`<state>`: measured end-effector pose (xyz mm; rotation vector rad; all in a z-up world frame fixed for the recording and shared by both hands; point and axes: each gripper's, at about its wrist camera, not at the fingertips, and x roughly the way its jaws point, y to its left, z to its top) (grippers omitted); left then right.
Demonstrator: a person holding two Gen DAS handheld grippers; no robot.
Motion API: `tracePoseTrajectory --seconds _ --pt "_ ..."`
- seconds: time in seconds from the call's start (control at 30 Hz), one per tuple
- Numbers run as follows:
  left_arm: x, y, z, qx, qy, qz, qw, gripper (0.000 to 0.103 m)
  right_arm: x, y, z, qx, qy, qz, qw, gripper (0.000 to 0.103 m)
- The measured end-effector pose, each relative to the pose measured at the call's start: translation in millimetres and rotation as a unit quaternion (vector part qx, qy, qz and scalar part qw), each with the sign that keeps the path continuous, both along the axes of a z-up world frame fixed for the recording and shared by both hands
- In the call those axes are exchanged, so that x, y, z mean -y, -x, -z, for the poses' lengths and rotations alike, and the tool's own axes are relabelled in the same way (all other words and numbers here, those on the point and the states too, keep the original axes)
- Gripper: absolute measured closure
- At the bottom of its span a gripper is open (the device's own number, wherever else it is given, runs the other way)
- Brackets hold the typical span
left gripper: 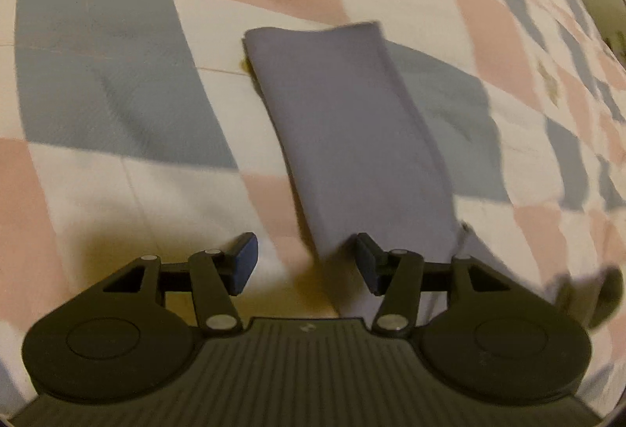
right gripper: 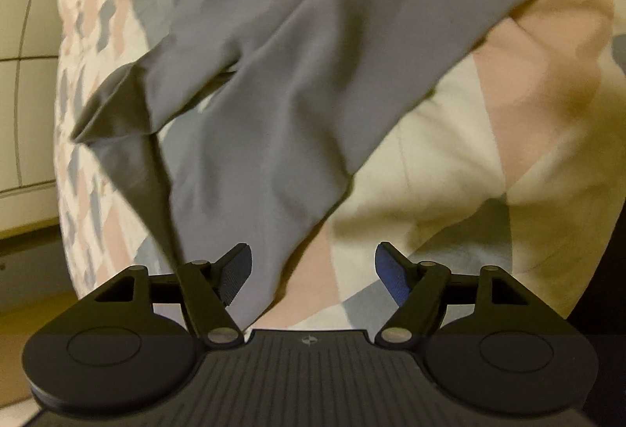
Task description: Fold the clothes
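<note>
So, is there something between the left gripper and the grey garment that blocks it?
Nothing visible does. The left gripper is open, and the grey garment lies directly ahead on the checked bedcover, its near end already reaching between the fingers.

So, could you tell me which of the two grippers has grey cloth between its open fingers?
The right gripper: the grey garment runs down between its fingers. The left gripper has mostly bare quilt in its gap.

The garment [left gripper: 344,137] lies on the bedspread [left gripper: 117,75], ahead of both grippers.
</note>
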<state>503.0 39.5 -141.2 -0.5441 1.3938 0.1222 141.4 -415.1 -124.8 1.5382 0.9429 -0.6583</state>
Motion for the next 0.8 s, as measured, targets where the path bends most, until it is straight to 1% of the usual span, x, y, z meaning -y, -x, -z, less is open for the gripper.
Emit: tracePoseTrajectory --seconds 0.07,0.1,0.13,0.17,0.2,0.27,0.3,0.33,0.37,0.4,0.47,0.53,0.57,0.67,0.73,0.8 --pt "-4 -7 5 0.010 0.010 -0.021 0.9997 0.054 0 3 7 -0.002 0.004 0.020 1.000 0.030" --pt "-5 -11 6 0.014 0.010 -0.024 0.9996 0.060 1 4 11 -0.003 0.008 0.031 0.999 0.030" --pt "-5 -14 5 0.020 0.005 -0.018 0.9996 0.084 2 4 15 -0.002 0.011 0.042 0.999 0.030" --pt "-4 -18 4 0.026 0.000 -0.012 0.9996 0.100 3 5 19 -0.001 0.015 0.053 0.998 0.030" --pt "-4 -21 0 0.030 -0.001 0.000 0.9995 0.102 5 6 24 0.000 0.017 0.064 0.998 0.030" --pt "-1 -23 -14 0.050 -0.022 0.028 0.9981 0.102 8 7 33 0.001 0.021 0.086 0.996 0.032" --pt "1 -20 -24 0.065 -0.034 0.048 0.9961 0.102 9 5 35 0.001 0.026 0.088 0.996 0.042" --pt "1 -15 -35 0.079 -0.046 0.066 0.9936 0.102 10 3 35 0.001 0.031 0.084 0.996 0.068" --pt "-2 -4 -47 0.090 -0.051 0.076 0.9918 0.102 11 0 35 0.000 0.036 0.070 0.997 0.085" --pt "-6 6 -58 0.100 -0.057 0.085 0.9897 0.102 12 -6 31 -0.005 0.040 0.044 0.998 0.094" --pt "-14 27 -81 0.120 -0.069 0.103 0.9850 0.102 14 -10 19 -0.007 0.053 0.007 0.999 0.096" --pt "-29 55 -101 0.124 -0.084 0.106 0.9829 0.102 16 -8 6 -0.005 0.051 -0.019 0.999 0.098" --pt "-38 70 -112 0.126 -0.098 0.104 0.9818 0.102 16 -5 -1 -0.003 0.046 -0.030 0.998 0.098" --pt "-72 114 -135 0.119 -0.117 0.076 0.9830 0.102 14 7 -25 0.005 0.033 -0.080 0.996 0.098" --pt "-82 131 -124 0.095 -0.134 0.066 0.9842 0.102 9 18 -36 0.012 0.011 -0.120 0.993 0.098" --pt "-91 148 -114 0.070 -0.151 0.056 0.9845 0.102 4 29 -40 0.011 -0.011 -0.160 0.987 0.098"
